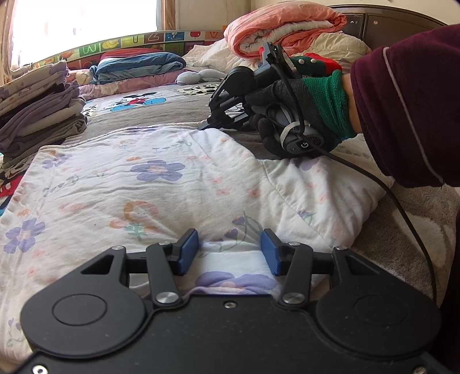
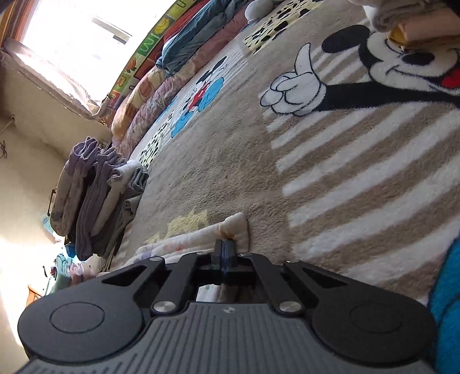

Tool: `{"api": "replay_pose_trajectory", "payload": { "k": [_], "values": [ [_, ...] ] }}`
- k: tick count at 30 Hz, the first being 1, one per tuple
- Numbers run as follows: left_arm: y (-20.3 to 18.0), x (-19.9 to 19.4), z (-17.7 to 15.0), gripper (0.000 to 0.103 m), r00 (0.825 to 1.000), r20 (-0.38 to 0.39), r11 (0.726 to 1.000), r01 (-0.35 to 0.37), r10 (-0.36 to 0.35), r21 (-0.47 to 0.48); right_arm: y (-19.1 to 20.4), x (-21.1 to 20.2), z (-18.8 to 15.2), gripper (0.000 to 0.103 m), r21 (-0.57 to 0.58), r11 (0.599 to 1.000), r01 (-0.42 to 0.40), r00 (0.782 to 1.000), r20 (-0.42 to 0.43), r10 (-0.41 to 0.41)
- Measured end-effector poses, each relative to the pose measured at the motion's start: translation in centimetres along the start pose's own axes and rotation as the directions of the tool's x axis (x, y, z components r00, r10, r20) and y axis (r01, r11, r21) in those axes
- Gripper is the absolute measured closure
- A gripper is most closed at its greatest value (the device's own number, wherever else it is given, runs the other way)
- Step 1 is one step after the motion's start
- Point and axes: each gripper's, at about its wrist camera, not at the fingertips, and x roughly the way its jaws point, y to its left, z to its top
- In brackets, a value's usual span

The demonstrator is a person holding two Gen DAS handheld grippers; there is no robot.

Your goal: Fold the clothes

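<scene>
Left wrist: floral garment (image 1: 149, 184) lying soft, limp; left claw (image 1: 229, 251) gaping over hem; right claw (image 2: 225, 249) clenched at its corner, best hold.

Home bedroom. A bed (image 1: 120, 115) covered by a cartoon-mouse blanket (image 2: 330, 143), with a dark headboard (image 1: 388, 26) behind rolled quilts (image 1: 284, 26). A bright window (image 1: 83, 26) sits above an alphabet play mat (image 1: 149, 40) standing along the far bed edge. A stack of folded clothes (image 1: 40, 112) and a soft toy (image 1: 198, 76) lie on the bed.
</scene>
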Motion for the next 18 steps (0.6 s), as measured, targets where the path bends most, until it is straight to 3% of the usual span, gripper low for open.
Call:
{"api": "replay_pose_trajectory", "payload": {
  "k": [2, 6, 12, 18],
  "values": [
    [0.0, -0.1, 0.0, 0.055, 1.000, 0.001, 1.000, 0.000, 0.000, 0.001, 0.6, -0.7, 0.0, 0.100, 0.008, 1.000, 0.001, 1.000, 0.014, -0.001],
    [-0.1, -0.1, -0.1, 0.055, 1.000, 0.005, 1.000, 0.000, 0.000, 0.005, 1.4, -4.4, -0.2, 0.065, 0.054, 0.998, -0.015, 0.991, 0.135, 0.008],
    [0.1, -0.3, -0.2, 0.049, 1.000, 0.017, 1.000, 0.021, -0.021, -0.003, 1.9, -12.2, -2.5, 0.064, 0.034, 0.993, -0.114, 0.974, 0.199, 0.105],
    [-1.5, -2.7, -0.8, 0.044, 0.992, 0.124, 0.998, -0.008, 0.001, 0.060, -0.5, -20.6, -9.8, 0.055, 0.060, 0.986, -0.154, 0.946, 0.299, 0.129]
  ]
}}
